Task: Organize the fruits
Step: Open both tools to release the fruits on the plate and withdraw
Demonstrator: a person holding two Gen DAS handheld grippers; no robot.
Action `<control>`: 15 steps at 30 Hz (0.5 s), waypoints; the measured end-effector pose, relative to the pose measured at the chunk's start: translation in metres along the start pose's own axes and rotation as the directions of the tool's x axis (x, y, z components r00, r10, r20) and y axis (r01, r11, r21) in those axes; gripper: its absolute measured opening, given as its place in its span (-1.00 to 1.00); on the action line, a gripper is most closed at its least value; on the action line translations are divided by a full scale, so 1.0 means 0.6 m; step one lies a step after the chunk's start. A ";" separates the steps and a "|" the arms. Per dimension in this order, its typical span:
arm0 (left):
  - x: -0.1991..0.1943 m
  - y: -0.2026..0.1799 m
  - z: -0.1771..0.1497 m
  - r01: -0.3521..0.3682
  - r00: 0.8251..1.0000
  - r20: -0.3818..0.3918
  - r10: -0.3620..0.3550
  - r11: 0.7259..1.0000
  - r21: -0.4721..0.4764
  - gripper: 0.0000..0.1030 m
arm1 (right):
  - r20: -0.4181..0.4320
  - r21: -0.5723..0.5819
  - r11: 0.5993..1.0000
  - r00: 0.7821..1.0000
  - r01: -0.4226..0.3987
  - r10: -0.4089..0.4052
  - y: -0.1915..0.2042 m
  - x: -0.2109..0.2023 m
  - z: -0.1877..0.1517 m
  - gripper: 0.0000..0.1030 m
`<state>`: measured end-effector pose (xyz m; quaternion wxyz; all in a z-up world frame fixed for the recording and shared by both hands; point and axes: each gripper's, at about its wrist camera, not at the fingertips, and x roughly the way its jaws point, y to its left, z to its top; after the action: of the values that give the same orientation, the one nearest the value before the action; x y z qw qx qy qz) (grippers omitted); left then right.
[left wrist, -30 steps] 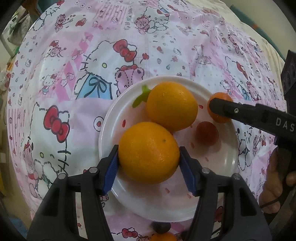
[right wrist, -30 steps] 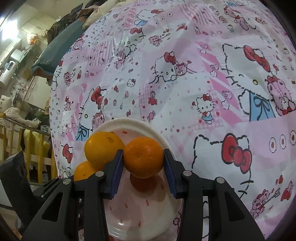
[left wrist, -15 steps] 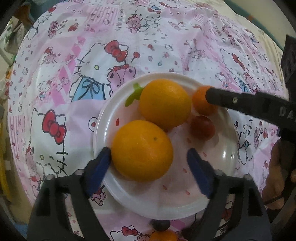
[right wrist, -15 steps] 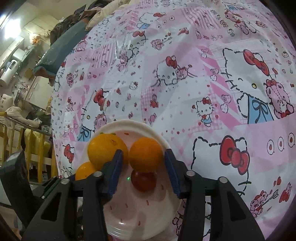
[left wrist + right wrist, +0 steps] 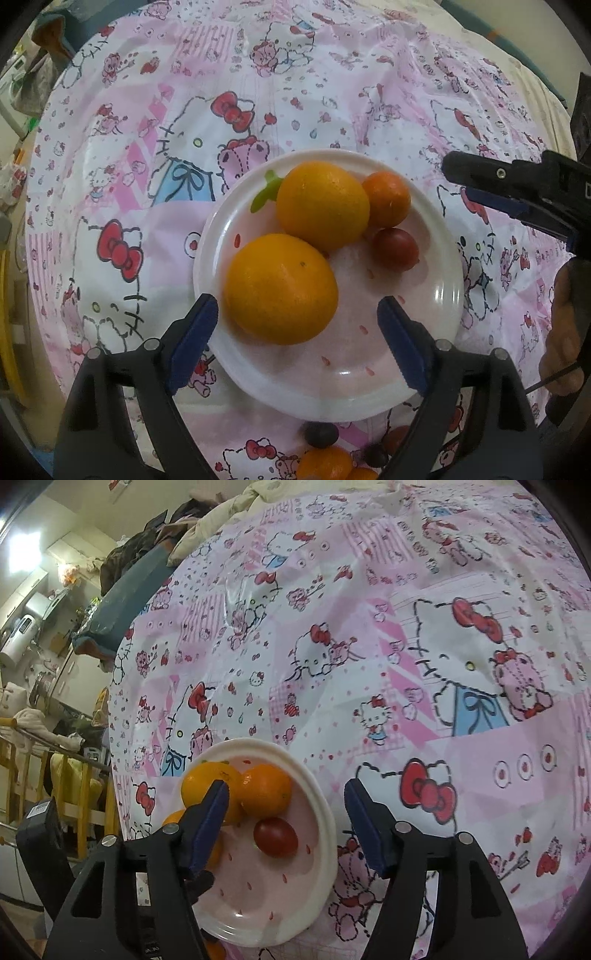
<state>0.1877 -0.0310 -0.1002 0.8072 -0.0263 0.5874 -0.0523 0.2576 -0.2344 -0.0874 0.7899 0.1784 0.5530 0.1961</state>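
Observation:
A white plate (image 5: 424, 384) (image 5: 325, 812) on the pink cartoon cloth holds two big oranges (image 5: 280, 288) (image 5: 323, 205), a small mandarin (image 5: 388, 199) (image 5: 266, 790) and a dark red tomato (image 5: 395, 249) (image 5: 275, 836). My left gripper (image 5: 297, 317) stands open over the near orange, its pads clear of the fruit on both sides. My right gripper (image 5: 286, 814) hangs above the plate's rim with its jaws opening; the mandarin and tomato lie free below it. Its fingers (image 5: 491, 173) enter the left wrist view from the right.
Several loose fruits lie on the cloth just below the plate: a dark grape (image 5: 320, 434) and small oranges (image 5: 325, 463). A person's hand (image 5: 565, 332) holds the right gripper. Beyond the table's left edge stands household clutter and a wooden rail (image 5: 44, 738).
My left gripper let go of the near orange and spread wide. My right gripper released the mandarin onto the plate beside the tomato and lifted back to the right.

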 end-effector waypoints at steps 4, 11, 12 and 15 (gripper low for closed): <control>-0.020 0.003 -0.003 -0.002 1.000 0.029 0.002 1.000 -0.012 0.67 | 0.015 0.012 1.000 1.000 0.005 -0.005 -0.004 -0.017 -0.006 0.45; -0.067 0.003 -0.015 -0.039 0.993 0.110 0.039 0.999 -0.008 0.91 | 0.038 0.000 1.000 0.999 0.007 -0.007 0.010 -0.049 -0.024 0.56; -0.073 0.005 -0.016 -0.040 0.992 0.117 0.040 0.999 -0.009 0.91 | 0.045 -0.002 1.000 0.999 0.006 -0.006 0.013 -0.057 -0.028 0.58; -0.088 0.007 -0.024 -0.042 0.991 0.129 0.043 0.999 -0.011 0.92 | 0.053 -0.006 1.000 0.999 -0.001 0.001 0.017 -0.075 -0.040 0.58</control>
<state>0.1582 -0.0203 -0.0551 0.8443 -0.0203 0.5347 -0.0307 0.2196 -0.2469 -0.0537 0.8047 0.1815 0.5312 0.1932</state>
